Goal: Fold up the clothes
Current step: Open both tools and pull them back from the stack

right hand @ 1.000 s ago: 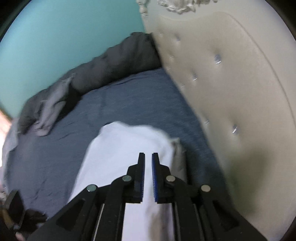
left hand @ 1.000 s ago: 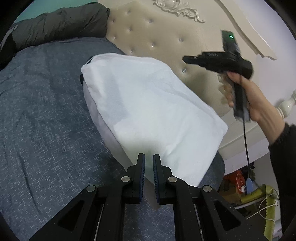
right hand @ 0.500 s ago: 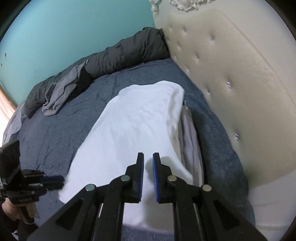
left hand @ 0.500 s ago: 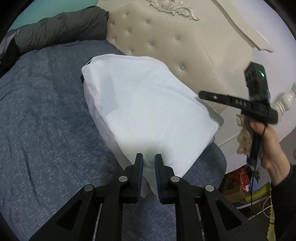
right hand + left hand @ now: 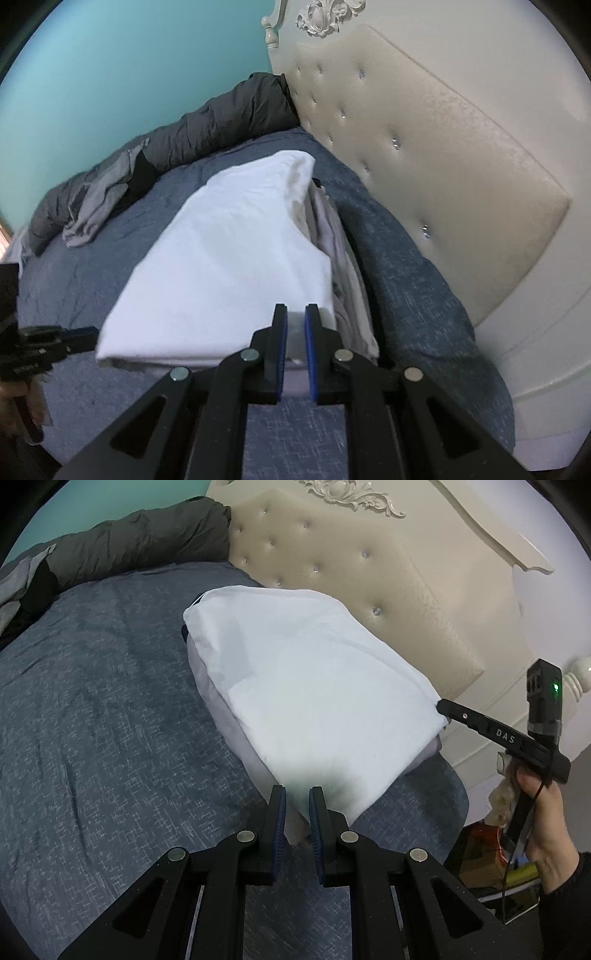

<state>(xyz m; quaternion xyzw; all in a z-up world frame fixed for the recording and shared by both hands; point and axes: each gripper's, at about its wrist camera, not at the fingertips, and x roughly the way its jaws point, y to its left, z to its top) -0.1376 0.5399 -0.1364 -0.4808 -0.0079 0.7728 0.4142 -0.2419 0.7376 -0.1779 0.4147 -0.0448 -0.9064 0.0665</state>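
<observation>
A folded white garment (image 5: 314,686) lies on top of a stack of pale folded clothes on the blue-grey bed (image 5: 103,716), near the headboard. It also shows in the right wrist view (image 5: 229,258), with the pale stack (image 5: 343,258) under it. My left gripper (image 5: 296,797) is at the garment's near corner, its jaws a narrow gap apart and nothing between them. My right gripper (image 5: 295,317) is at the garment's other near corner, also a narrow gap apart and empty. It shows in the left wrist view (image 5: 443,707) with its tip touching the garment's right corner.
A cream tufted headboard (image 5: 369,572) runs along the far side. A dark grey duvet (image 5: 140,542) and loose grey cloth (image 5: 99,206) lie at the back of the bed. Clutter sits on the floor (image 5: 491,864) past the bed's right edge.
My right gripper has come down from in front of the headboard to the garment's right corner. My left gripper has pulled back a little to the near corner.
</observation>
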